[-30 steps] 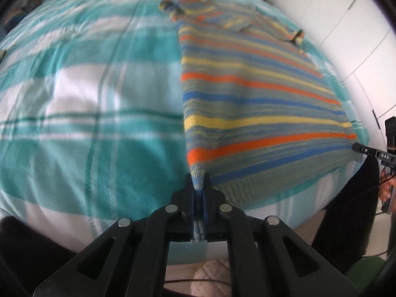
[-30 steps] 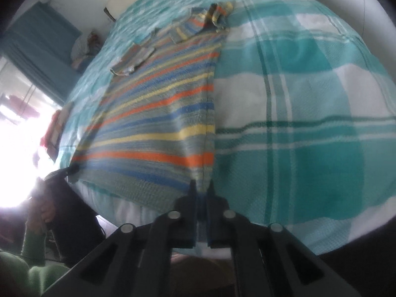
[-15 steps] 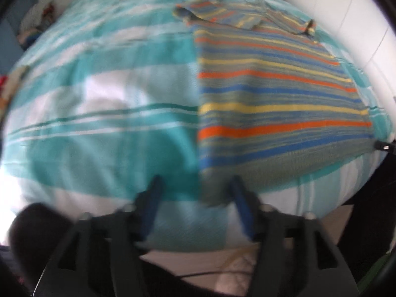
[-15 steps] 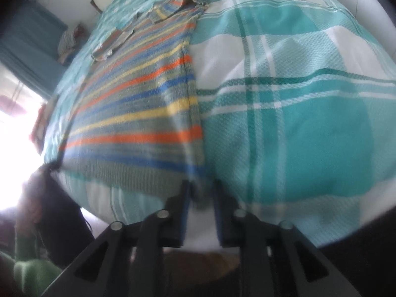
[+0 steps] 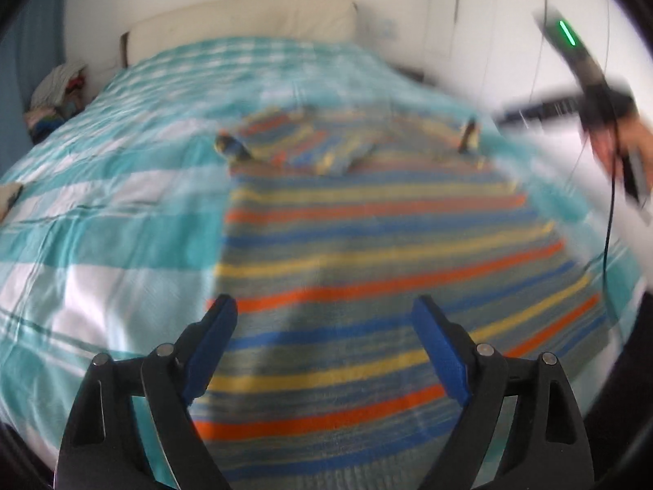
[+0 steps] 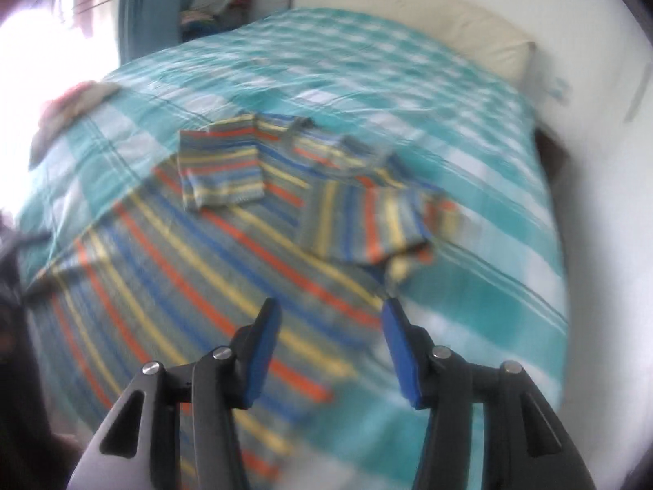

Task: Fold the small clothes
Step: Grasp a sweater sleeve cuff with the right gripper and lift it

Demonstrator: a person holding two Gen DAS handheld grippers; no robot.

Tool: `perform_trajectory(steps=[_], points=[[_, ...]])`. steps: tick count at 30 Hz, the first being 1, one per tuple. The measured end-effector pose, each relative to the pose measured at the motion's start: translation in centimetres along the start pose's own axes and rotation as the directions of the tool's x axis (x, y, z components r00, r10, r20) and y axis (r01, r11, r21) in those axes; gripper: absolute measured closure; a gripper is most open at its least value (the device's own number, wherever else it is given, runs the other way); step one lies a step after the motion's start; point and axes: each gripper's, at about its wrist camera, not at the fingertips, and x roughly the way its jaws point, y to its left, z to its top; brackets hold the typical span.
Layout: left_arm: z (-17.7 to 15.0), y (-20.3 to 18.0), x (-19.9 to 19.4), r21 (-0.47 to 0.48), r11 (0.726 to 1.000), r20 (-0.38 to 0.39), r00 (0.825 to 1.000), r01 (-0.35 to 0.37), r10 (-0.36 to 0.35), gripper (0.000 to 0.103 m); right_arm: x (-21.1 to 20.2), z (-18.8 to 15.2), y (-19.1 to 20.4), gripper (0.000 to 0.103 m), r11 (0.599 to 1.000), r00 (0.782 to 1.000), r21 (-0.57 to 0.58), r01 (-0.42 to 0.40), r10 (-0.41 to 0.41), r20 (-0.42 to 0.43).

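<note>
Right wrist view: a striped knitted sweater (image 6: pixel 212 269) is seen spread flat on a bed, its grey-green ground crossed by orange, yellow and blue bands. Both sleeves are folded inward across the chest, one (image 6: pixel 222 165) lying near the collar and the other (image 6: pixel 363 220) lying slantwise just beside it, with its cuff reaching the garment's edge. The body is laid smooth below the sleeves. The picture is softened by blur, so the finer knit cannot be made out.

The sweater is carried by a teal and white checked bedcover (image 6: pixel 469 151), with a cream headboard cushion (image 6: pixel 412 8) at the far end and a heap of clothes (image 6: pixel 69 110) at the cover's left edge.

The right gripper (image 6: pixel 330 314) is held above the sweater's edge, its blue-padded jaws partly apart and opening, with nothing between them.

In the left wrist view the left gripper (image 5: pixel 324 312) is seen above the hem end of the sweater (image 5: pixel 367 253), its jaws spread wide and opening, with nothing gripped.
</note>
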Motion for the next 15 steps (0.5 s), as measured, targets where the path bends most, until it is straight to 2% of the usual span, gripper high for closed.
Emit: perform_trajectory(steps=[2, 4, 7, 8, 9, 10, 13, 14, 15], points=[[-0.9, -1.1, 1.4, 0.054, 0.998, -0.044, 0.999, -0.023, 0.026, 0.015, 4.0, 2.0, 0.9, 0.052, 0.999, 0.998, -0.001, -0.053, 0.053, -0.046], [-1.3, -1.4, 0.9, 0.074, 0.997, -0.013, 0.999, -0.032, 0.033, 0.013, 7.6, 2.8, 1.9, 0.052, 0.999, 0.996, -0.016, -0.039, 0.038, -0.08], [-1.4, -1.1, 0.6, 0.063, 0.998, -0.019, 1.0, -0.015, 0.016, 0.01, 12.5, 3.5, 2.7, 0.053, 1.0, 0.996, 0.01, -0.004, 0.005, -0.092], [-1.4, -0.8, 0.7, 0.048, 0.999, -0.025, 1.0, -0.007, 0.009, 0.01, 13.1, 3.2, 1.9, 0.059, 0.998, 0.997, 0.056, -0.004, 0.009, -0.082], [-1.4, -0.7, 0.7, 0.036, 0.999, -0.029, 1.0, 0.0, 0.001, 0.01, 13.1, 3.1, 0.7, 0.085, 0.992, 0.998, 0.123, 0.006, 0.002, -0.063], [-1.4, -0.3, 0.7, 0.022, 1.0, -0.032, 0.999, 0.004, -0.004, 0.01, 12.8, 2.9, -0.6, 0.1, 0.982, 0.999, 0.188, 0.016, -0.007, -0.049], [-1.6, 0.1, 0.5, -0.005, 1.0, -0.038, 0.999, 0.014, -0.015, 0.01, 8.6, 1.0, -6.4, 0.1, 0.935, 0.998, 0.354, 0.016, -0.037, 0.052], [-1.5, 0.1, 0.6, -0.009, 1.0, -0.039, 0.999, 0.016, -0.017, 0.01, 6.8, -0.3, -8.8, 0.1, 0.91, 0.995, 0.414, 0.016, -0.056, 0.083], [-1.5, 0.2, 0.6, -0.01, 1.0, -0.039, 0.999, 0.016, -0.017, 0.01, 4.6, -2.2, -11.7, 0.1, 0.869, 0.99, 0.494, 0.015, -0.082, 0.115]])
